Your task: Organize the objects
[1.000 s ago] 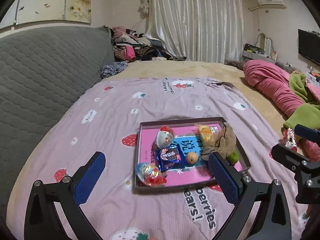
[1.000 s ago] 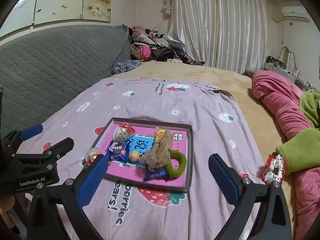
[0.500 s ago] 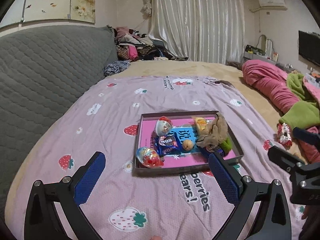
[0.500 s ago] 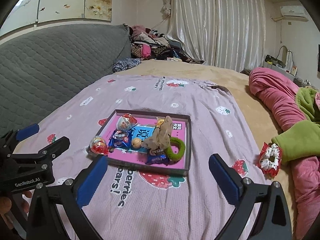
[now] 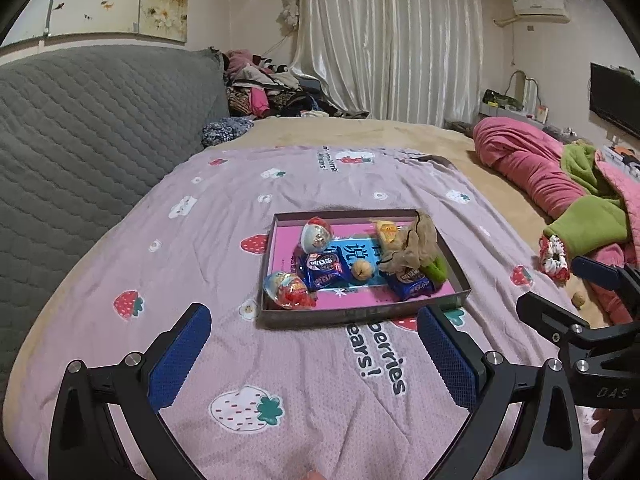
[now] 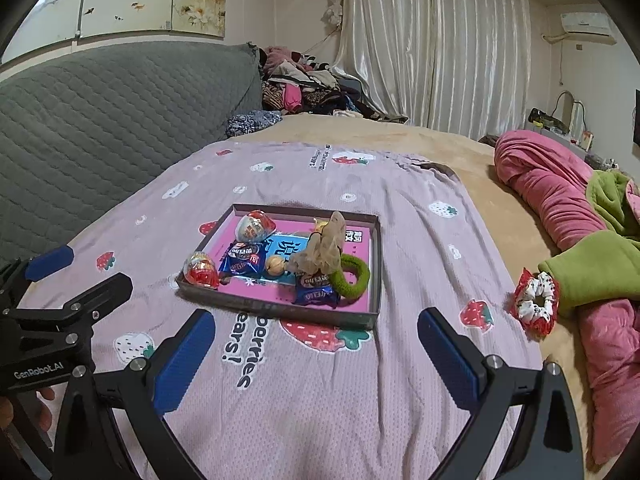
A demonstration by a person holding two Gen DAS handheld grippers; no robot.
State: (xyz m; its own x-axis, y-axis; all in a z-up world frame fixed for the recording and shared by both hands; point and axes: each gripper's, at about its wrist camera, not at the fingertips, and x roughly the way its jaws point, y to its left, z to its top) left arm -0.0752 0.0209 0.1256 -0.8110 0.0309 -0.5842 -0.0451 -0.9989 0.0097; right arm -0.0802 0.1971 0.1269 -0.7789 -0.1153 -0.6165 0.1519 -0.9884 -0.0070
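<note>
Both claws have backed away from the shallow box (image 5: 362,312), which a second ago filled the space just ahead of their fingers and now lies well ahead of them on the strawberry-print blanket (image 5: 280,368). The left gripper (image 5: 314,360) is released, jaws spread wide with nothing between them, and the right gripper (image 6: 316,360) is the same. Inside the box sit two foil eggs (image 5: 316,234), blue snack packets (image 5: 325,270), a walnut (image 5: 362,270), a crumpled tan cloth (image 5: 412,240) and a green hair tie (image 6: 352,276). Off to the right of the right claw, near the pink and green bedding, a red-and-white scrunchie (image 6: 536,304) lies outside the box; the left view also shows a second walnut (image 5: 578,299) on the bed beyond the other claw. The retreat reads as the end of one placement, and I judge those two strays are what remains to gather.
</note>
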